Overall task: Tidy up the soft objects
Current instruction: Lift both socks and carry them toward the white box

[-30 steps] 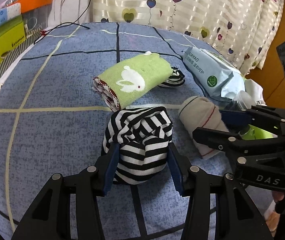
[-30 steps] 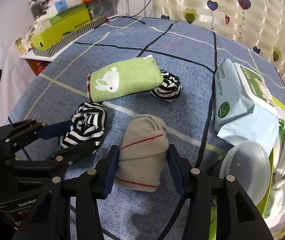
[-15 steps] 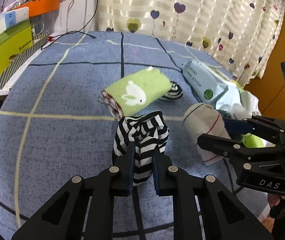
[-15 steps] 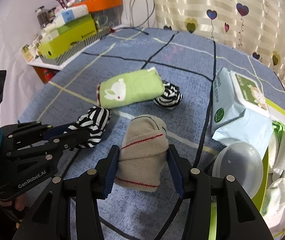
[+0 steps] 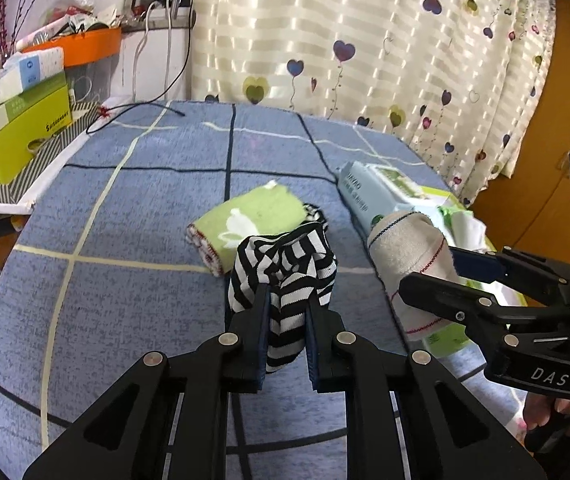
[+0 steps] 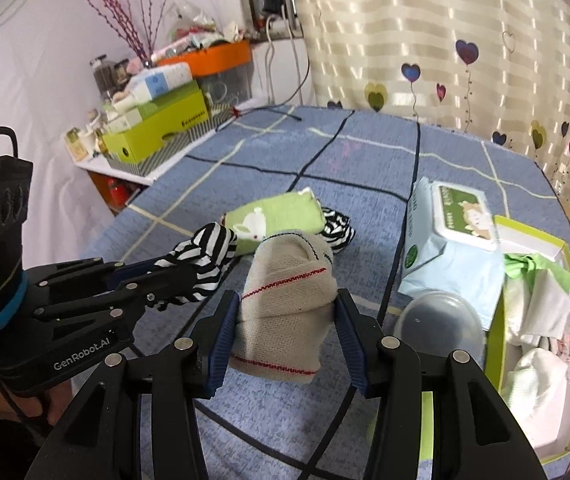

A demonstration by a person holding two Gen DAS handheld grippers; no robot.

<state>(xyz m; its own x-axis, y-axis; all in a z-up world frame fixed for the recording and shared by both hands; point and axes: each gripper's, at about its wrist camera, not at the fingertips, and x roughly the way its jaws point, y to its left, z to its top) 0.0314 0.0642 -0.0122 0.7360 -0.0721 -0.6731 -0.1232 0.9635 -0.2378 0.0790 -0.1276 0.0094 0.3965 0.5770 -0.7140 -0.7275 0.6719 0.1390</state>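
My left gripper (image 5: 287, 300) is shut on a black-and-white striped sock bundle (image 5: 285, 264), held up off the blue checked cover (image 5: 125, 240). In the right wrist view the same gripper (image 6: 173, 280) and its striped bundle (image 6: 209, 248) come in from the left. My right gripper (image 6: 288, 300) is shut on a beige sock roll with red stitching (image 6: 285, 292), also lifted; in the left wrist view the roll (image 5: 405, 248) hangs at the right. A green rabbit-print roll (image 6: 273, 220) and a second striped sock (image 6: 337, 228) lie on the cover behind.
A pale blue wipes pack (image 6: 449, 240) lies to the right, a clear plastic lid (image 6: 437, 320) in front of it. A green-rimmed box (image 6: 537, 240) with white and green cloths stands at the far right. Stacked boxes (image 5: 17, 132) line the left side; a curtain hangs behind.
My left gripper has shut on the striped bundle, squeezing it narrow. Both grippers have risen with their socks, and the cover now lies lower in both views.
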